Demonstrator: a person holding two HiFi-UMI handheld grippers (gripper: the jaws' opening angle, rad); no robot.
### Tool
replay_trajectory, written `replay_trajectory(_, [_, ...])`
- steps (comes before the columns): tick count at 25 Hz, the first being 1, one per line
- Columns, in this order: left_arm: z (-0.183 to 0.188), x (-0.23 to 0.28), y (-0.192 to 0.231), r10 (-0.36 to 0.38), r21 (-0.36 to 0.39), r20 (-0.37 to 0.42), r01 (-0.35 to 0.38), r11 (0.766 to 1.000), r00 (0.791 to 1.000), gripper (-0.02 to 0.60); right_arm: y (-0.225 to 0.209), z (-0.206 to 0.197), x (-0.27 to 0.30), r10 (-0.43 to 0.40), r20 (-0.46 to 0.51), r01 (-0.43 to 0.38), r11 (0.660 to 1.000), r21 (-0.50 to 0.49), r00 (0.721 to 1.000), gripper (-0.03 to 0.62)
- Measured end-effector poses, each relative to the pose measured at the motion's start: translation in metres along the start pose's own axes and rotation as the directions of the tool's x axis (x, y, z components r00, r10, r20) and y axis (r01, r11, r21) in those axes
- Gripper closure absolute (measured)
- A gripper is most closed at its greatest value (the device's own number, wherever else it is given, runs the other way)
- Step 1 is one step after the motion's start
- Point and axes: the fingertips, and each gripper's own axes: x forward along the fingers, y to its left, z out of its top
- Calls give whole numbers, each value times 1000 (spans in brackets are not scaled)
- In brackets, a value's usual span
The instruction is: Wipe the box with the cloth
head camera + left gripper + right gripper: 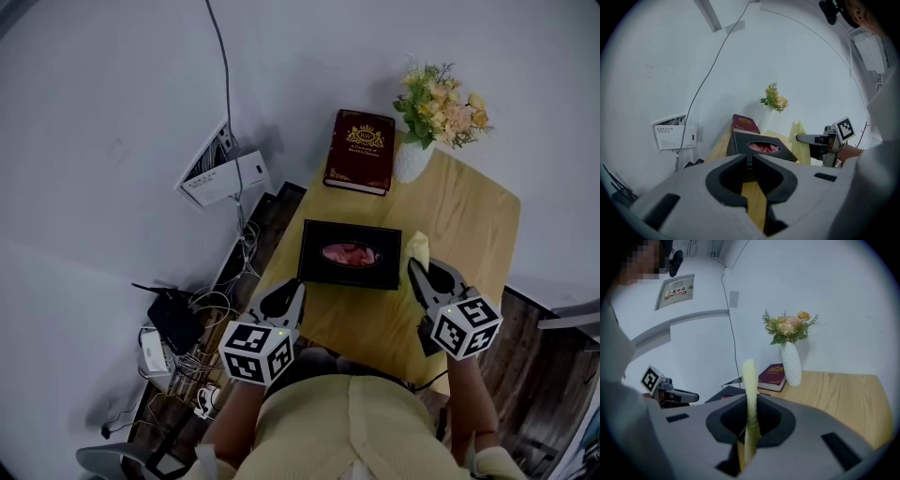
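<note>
One black box (349, 254) in the middle of my one wooden table (478, 225), one red book (360, 151) and one vase of flowers (413, 160) behind it, my right gripper (419, 277) clamped on one yellow cloth (418, 249) just right of the box, my left gripper (290, 298) closed on nothing near its front left corner

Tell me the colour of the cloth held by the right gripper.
Pale yellow; the cloth shows best in the right gripper view.
</note>
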Motion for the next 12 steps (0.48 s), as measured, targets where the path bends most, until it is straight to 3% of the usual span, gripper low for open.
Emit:
replay_trajectory(5, [-7,-1,8,21,-15,-18,-21,1000,1000,558,-19,6,11,-34,14,34,999,22,999,553])
replay_trajectory(10, [-11,4,6,27,-18,-40,-27,999,999,550,-20,7,32,-33,-6,33,998,-45,999,553])
replay_trajectory(12, [-12,7,5,27,-25,-50,-28,999,998,516,-21,8,40,-37,-7,36,997,-65,999,553])
